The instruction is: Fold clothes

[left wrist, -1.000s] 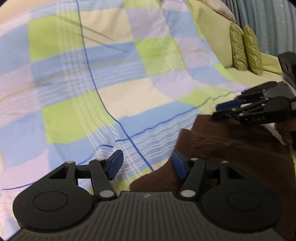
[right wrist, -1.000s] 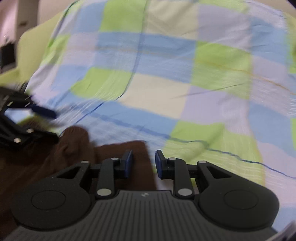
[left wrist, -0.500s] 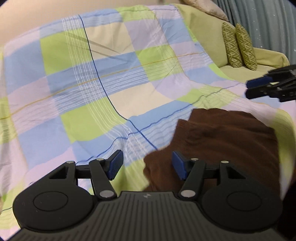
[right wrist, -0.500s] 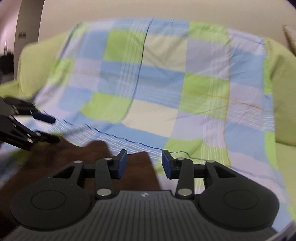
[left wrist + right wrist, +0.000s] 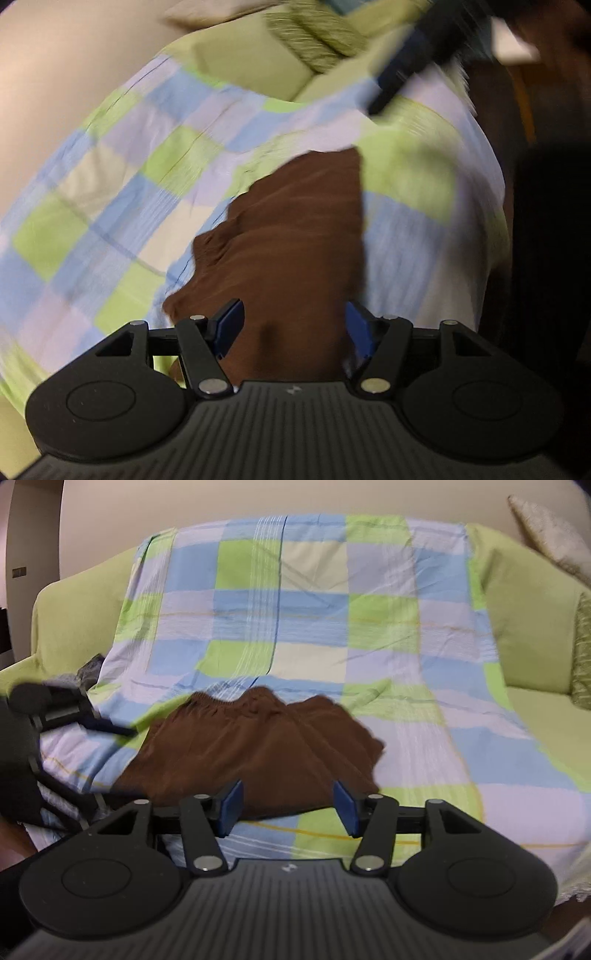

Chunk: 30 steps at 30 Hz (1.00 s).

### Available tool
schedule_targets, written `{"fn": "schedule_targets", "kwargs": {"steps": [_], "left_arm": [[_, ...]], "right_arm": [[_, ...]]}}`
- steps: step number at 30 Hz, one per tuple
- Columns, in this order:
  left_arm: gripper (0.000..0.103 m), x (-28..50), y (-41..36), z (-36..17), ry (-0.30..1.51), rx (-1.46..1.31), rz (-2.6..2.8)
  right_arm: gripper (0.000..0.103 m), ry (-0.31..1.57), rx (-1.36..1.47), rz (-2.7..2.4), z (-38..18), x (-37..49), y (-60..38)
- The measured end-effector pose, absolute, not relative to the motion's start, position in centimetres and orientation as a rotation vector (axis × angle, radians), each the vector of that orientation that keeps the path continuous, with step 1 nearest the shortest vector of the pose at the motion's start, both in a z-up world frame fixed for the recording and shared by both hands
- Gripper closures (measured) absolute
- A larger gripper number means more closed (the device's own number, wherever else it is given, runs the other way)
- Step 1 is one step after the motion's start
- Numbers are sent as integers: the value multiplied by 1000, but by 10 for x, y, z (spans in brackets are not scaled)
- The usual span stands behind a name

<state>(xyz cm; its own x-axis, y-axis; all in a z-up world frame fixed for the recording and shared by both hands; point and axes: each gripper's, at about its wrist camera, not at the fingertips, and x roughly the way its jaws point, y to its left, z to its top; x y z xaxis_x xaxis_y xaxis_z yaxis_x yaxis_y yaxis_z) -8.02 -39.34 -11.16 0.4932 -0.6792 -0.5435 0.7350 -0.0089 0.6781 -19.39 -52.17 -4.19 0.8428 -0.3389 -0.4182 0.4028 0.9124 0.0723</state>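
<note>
Brown garment (image 5: 258, 746): lay rumpled on the checked sheet (image 5: 314, 627) draped over a green sofa (image 5: 528, 635). Left claw (image 5: 295, 328): spread fairly wide, garment's near end between its blue pads (image 5: 231, 325), not visibly pinched. Right claw (image 5: 288, 806): had just been opening, stood wide, nothing gripped, the garment's near edge showing between its pads.

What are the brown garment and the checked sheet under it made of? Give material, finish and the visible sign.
Brown garment: looks like soft, matte woven or knit cloth, likely cotton; it bunches into a gathered edge and shows no sheen. Checked sheet: thin, matte woven cotton-like fabric; fine woven stripes cross its blue, green and lilac squares, and it drapes with shallow creases. Blur leaves the exact fibres open.
</note>
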Motion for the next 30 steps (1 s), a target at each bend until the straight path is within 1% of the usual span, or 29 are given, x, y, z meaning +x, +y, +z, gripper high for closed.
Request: {"fn": "schedule_targets", "kwargs": {"steps": [1,3,8,11,19,22,24,25,26,28,30], "left_arm": [[40,-84,-397,-118,52,1147,-1104],[40,-87,-402,-125,46,1179,-1085],[40,-77,-410,-119,199,1055,-1114],[40,-73,-411,-114,238,1030,-1098],[40,-69,-410,-112,248,1042,-1069],[40,-71,-409,-112,243,1051,-1063],[40,-73,-410,-116,208,1078,-1049],[44,-75,-410,-119,179,1107,-1041],[53,-76,-412,-123,148,1141,-1031],[56,-80,-415,-132,87,1208,-1012],[57,-83,-418,-140,24,1267,-993]], "right_arm": [[41,405,158,-401,-40,-198,-520],[40,394,156,-417,-35,-206,-518],[37,388,180,-415,-35,-215,-516],[35,378,198,-403,-36,-218,-512],[35,387,237,-374,-46,-220,-509],[33,394,241,-374,-48,-221,-509],[31,401,242,-374,-50,-221,-510],[31,404,243,-373,-51,-221,-510],[31,409,246,-373,-52,-221,-510],[30,414,251,-374,-55,-221,-512],[30,419,256,-374,-58,-220,-513]]}}
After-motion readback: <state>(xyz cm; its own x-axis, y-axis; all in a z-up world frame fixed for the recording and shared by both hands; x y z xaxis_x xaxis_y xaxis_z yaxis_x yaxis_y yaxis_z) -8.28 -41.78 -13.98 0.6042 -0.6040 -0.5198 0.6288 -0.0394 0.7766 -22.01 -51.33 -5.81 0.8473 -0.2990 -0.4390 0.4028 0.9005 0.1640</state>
